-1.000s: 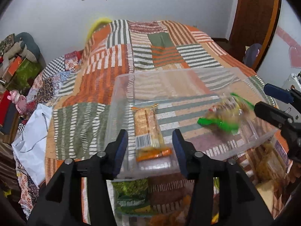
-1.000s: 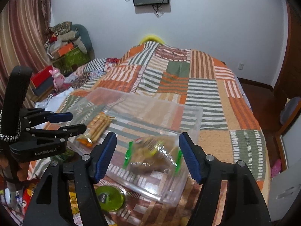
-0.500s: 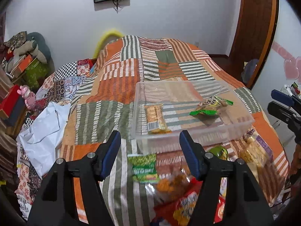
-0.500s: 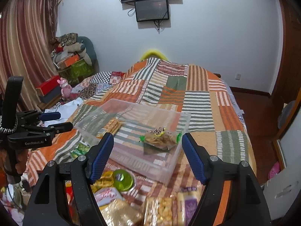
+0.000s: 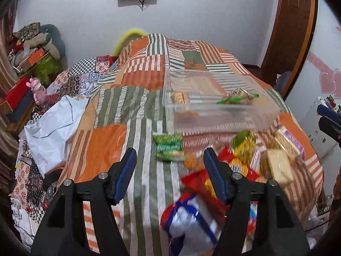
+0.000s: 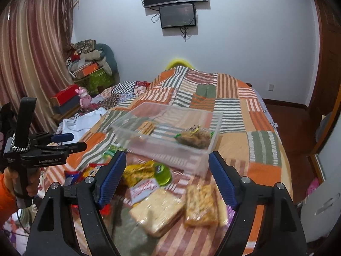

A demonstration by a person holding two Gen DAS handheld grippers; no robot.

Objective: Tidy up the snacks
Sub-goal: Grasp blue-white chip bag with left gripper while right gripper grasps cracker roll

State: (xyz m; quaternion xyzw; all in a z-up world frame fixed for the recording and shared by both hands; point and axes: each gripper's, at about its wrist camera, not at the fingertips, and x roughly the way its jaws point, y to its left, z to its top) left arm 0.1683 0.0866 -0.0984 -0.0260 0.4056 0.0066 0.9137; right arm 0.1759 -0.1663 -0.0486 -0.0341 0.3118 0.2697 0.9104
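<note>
A clear plastic bin [image 5: 221, 118] [image 6: 170, 151] lies on the patchwork bed. It holds an orange cracker pack [image 5: 180, 97] [image 6: 147, 127] and a green-edged snack bag [image 5: 237, 97] [image 6: 195, 137]. A pile of loose snacks lies in front of the bin: a green packet [image 5: 169, 147], a red and yellow bag [image 5: 204, 183], a white and blue bag [image 5: 191, 219], a pale wafer pack [image 6: 159, 213] and a cracker pack [image 6: 201, 205]. My left gripper [image 5: 170, 176] is open and empty above the pile's left side. My right gripper [image 6: 167, 178] is open and empty above the pile.
A white cloth [image 5: 53, 128] lies at the bed's left edge. Boxes and a pink toy [image 6: 84, 99] stand by the curtain on the left. A wooden door [image 5: 292, 32] and floor lie to the right. Screens [image 6: 177, 15] hang on the far wall.
Both grippers have pulled back and up from the bin. The green-edged bag now lies still in the bin, and the loose snack pile has come into view below the fingers.
</note>
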